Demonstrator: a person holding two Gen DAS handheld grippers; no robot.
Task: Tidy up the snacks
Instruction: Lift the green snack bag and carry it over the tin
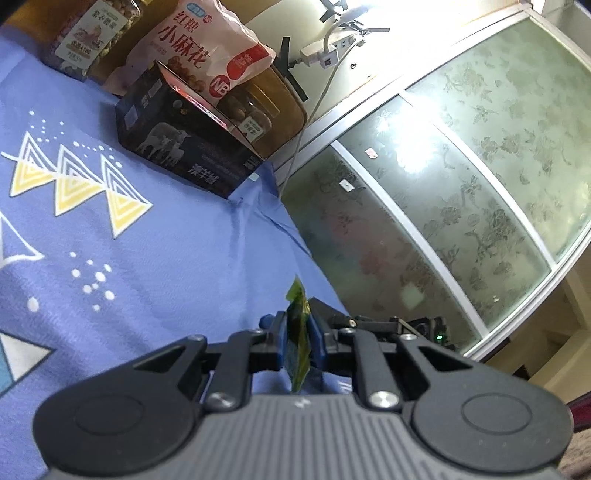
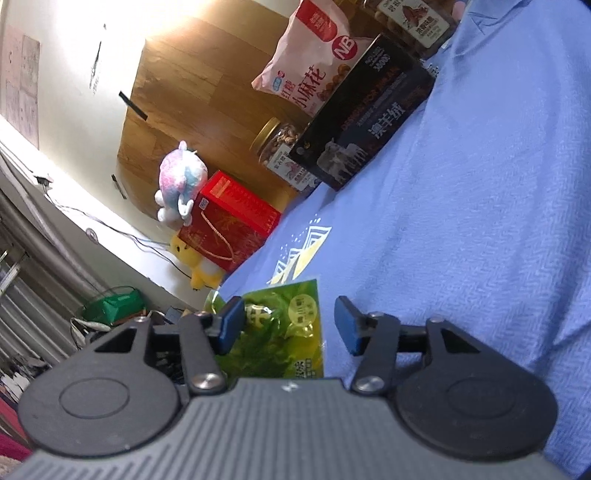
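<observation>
Green snack packet (image 1: 297,332), thin, light and crinkly, sits edge-on pinched in the closed left tool (image 1: 298,338); the right tool (image 2: 288,325) gapes around it without pressing; grip the flat sealed edge

Count of items on the blue cloth (image 1: 147,240): one black carton (image 1: 184,144); one pink snack bag (image 1: 199,48); three clear jars of snacks, namely one beside the carton (image 2: 280,151), one at the row's far end (image 1: 99,33), and one at the top edge (image 2: 413,22) that may be that same far-end jar, the view there being cropped. One green snack packet (image 2: 288,328). Off the cloth: one red gift box (image 2: 229,221); two plush toys, one pink-and-blue (image 2: 181,184), one yellow (image 2: 199,266).
</observation>
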